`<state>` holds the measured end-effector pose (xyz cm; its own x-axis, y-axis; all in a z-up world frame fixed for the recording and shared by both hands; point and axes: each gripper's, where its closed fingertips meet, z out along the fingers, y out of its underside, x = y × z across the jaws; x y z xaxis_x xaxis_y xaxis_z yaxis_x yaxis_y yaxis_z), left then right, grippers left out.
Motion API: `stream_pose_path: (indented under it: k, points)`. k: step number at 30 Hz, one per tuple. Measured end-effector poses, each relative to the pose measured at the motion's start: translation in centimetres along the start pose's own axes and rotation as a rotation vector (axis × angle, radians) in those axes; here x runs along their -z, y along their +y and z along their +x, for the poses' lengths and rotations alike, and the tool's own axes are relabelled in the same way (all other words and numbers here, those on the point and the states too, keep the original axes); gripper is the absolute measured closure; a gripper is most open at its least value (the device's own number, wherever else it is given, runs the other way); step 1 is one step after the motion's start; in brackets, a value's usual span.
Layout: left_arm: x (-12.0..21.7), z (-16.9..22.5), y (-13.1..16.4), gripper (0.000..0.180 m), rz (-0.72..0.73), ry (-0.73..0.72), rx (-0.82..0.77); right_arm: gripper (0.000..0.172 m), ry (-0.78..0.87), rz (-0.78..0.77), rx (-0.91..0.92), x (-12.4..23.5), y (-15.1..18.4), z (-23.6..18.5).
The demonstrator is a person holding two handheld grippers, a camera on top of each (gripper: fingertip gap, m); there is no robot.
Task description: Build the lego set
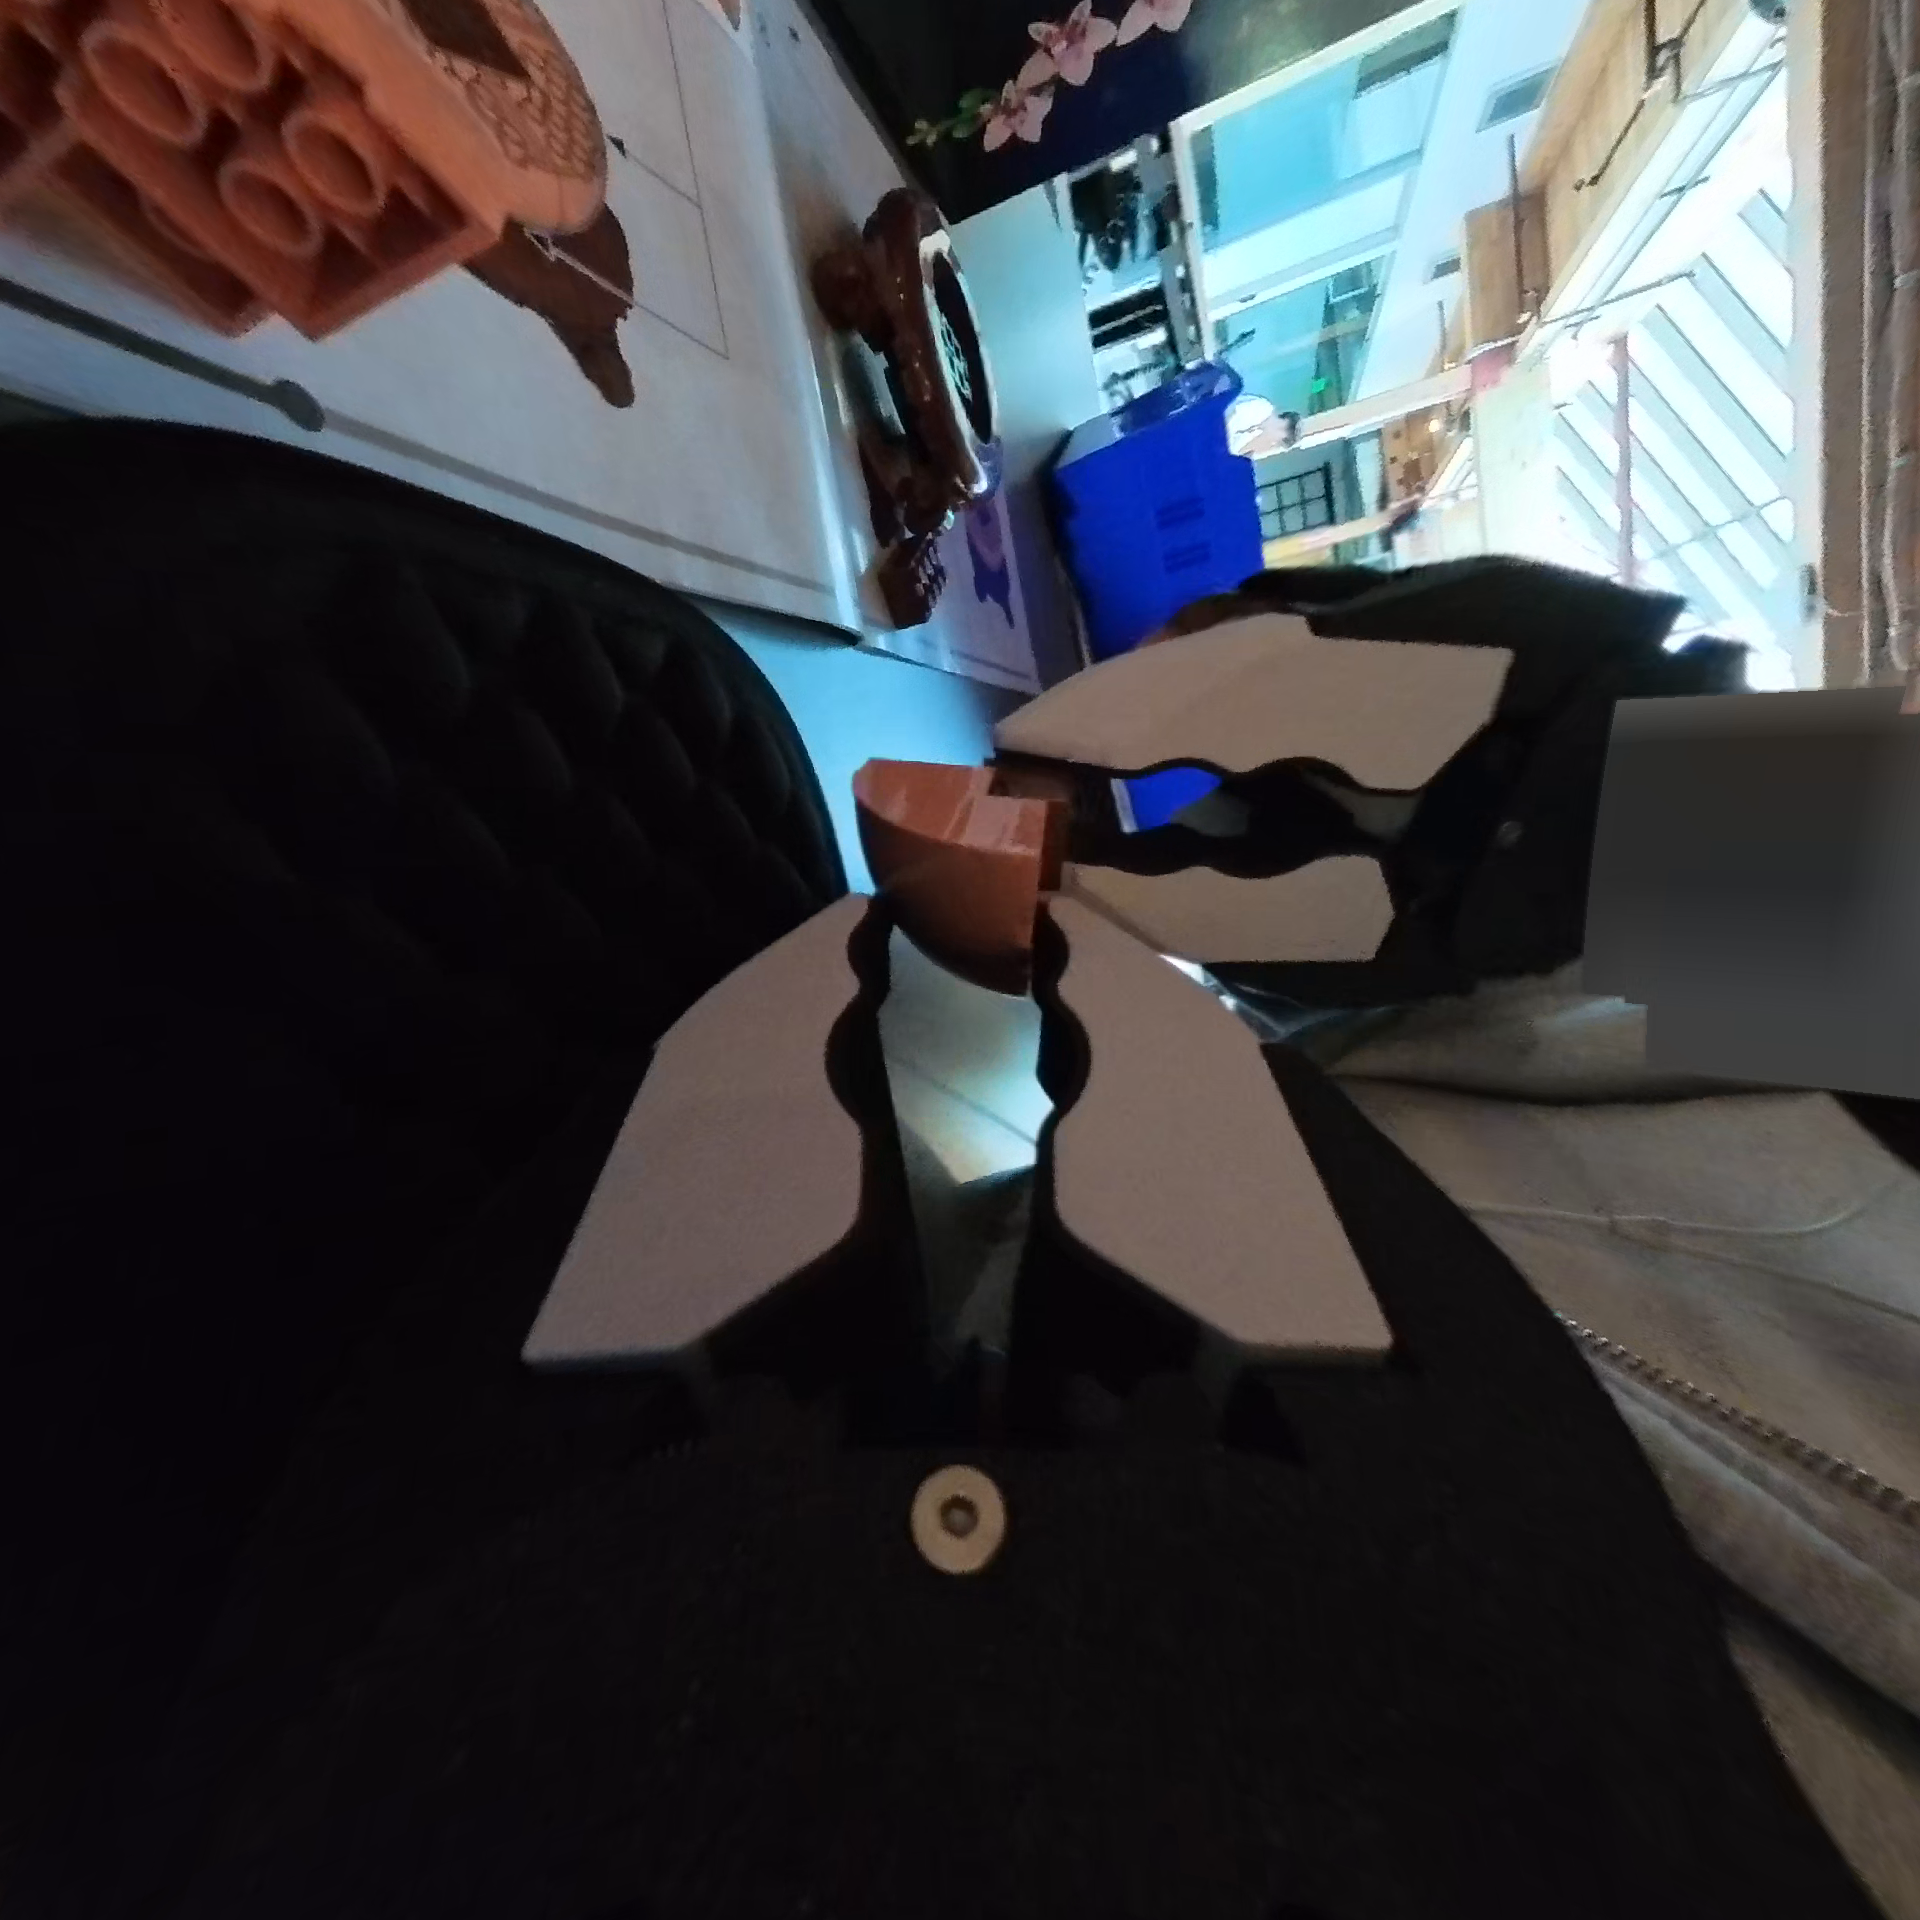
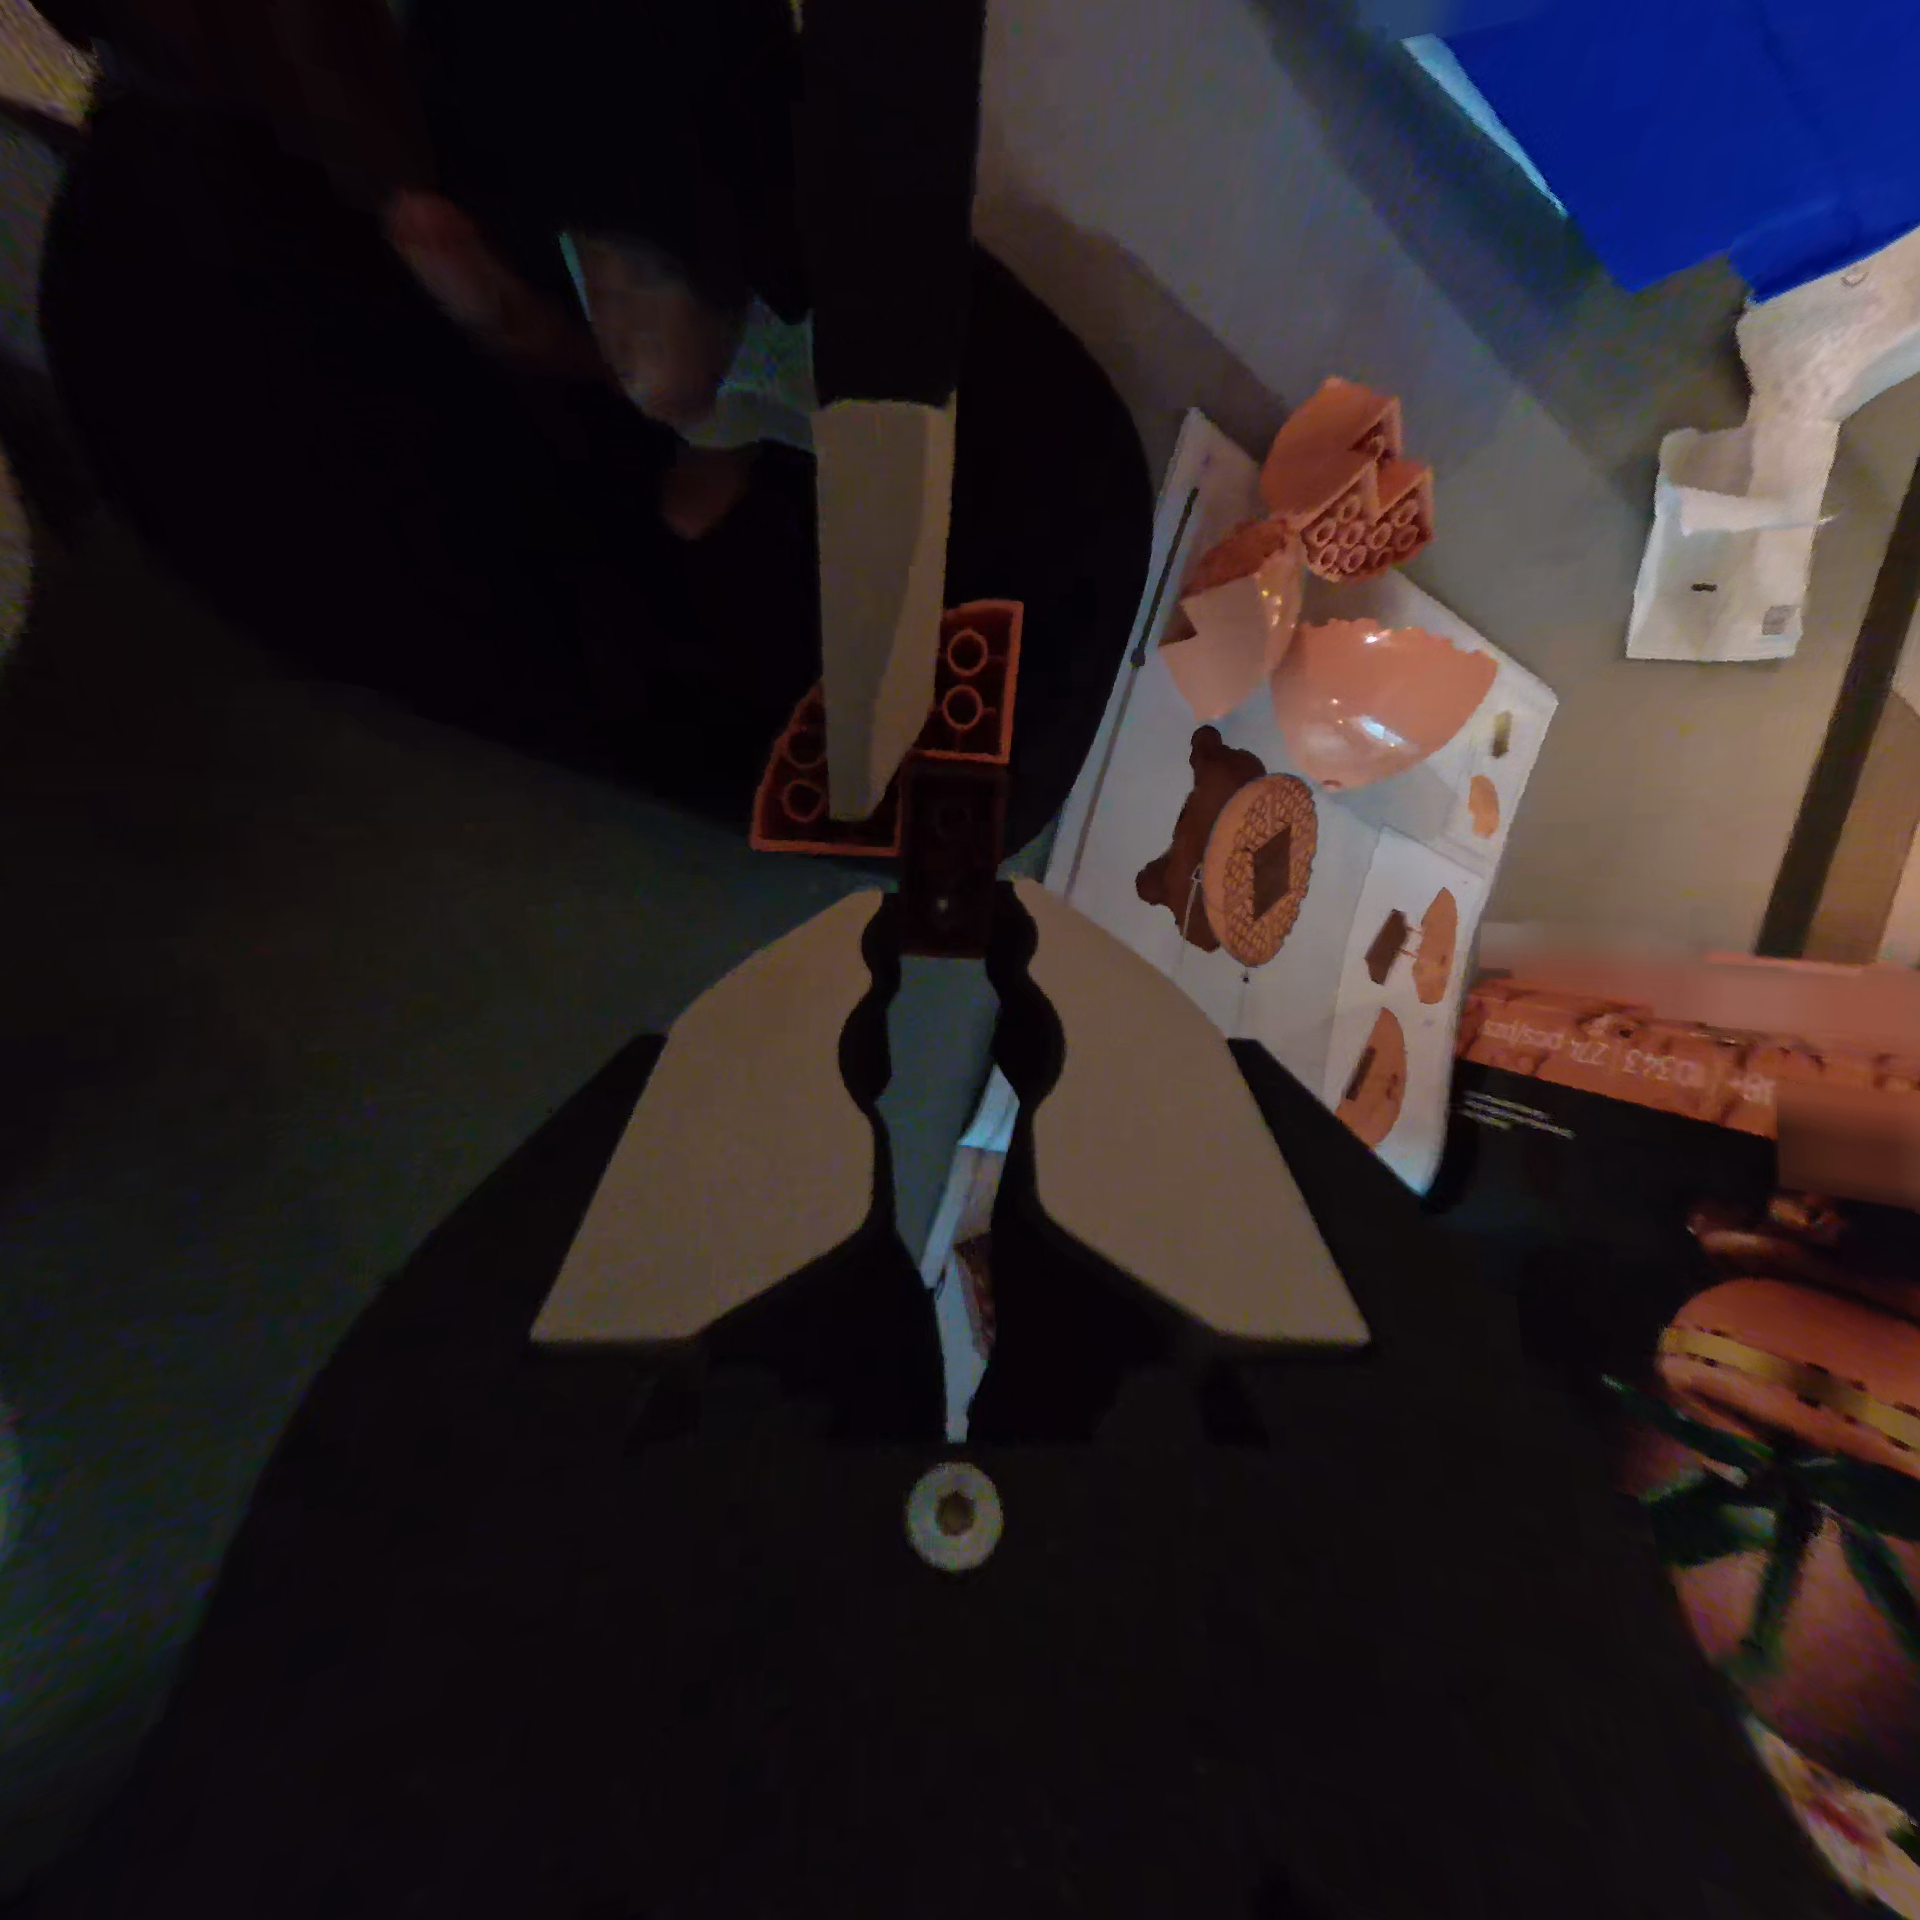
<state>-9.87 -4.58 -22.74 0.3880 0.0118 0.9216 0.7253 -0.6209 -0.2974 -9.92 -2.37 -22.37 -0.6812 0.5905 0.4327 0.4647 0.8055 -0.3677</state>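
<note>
In the left wrist view my left gripper (image 1: 961, 920) is shut on a reddish-brown curved brick (image 1: 951, 894) and holds it in the air. My right gripper (image 1: 1039, 816) comes in from the right, shut on a small dark brown brick (image 1: 1051, 821) that sits against the curved brick's notch. In the right wrist view my right gripper (image 2: 948, 914) grips the dark brown brick (image 2: 948, 862). The curved brick (image 2: 977, 686) shows its underside tubes just beyond it. One finger (image 2: 883, 623) of the left gripper crosses it from above.
A white instruction sheet (image 2: 1299, 935) lies on the table with orange dome pieces (image 2: 1382, 696) on it. A large orange brick (image 1: 208, 177) and a brown built piece (image 1: 914, 395) show in the left wrist view. A blue bin (image 1: 1153, 520), a black quilted cushion (image 1: 364, 779) and a printed box (image 2: 1610, 1039) are nearby. Left and right tips are no more than a few centimetres apart.
</note>
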Motion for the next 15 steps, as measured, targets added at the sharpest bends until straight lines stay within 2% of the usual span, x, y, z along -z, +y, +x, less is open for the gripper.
stream_pose_path:
  k: [6,15]
  points:
    - [-0.01,-0.17,-0.28,0.155,0.021,-0.012,0.002,0.157,0.137,-0.179,0.169,0.2,-0.17,0.84]
    - [0.1,0.12,-0.34,0.155,0.032,0.018,-0.008,0.156,0.141,-0.208,0.219,0.47,-0.43,1.03]
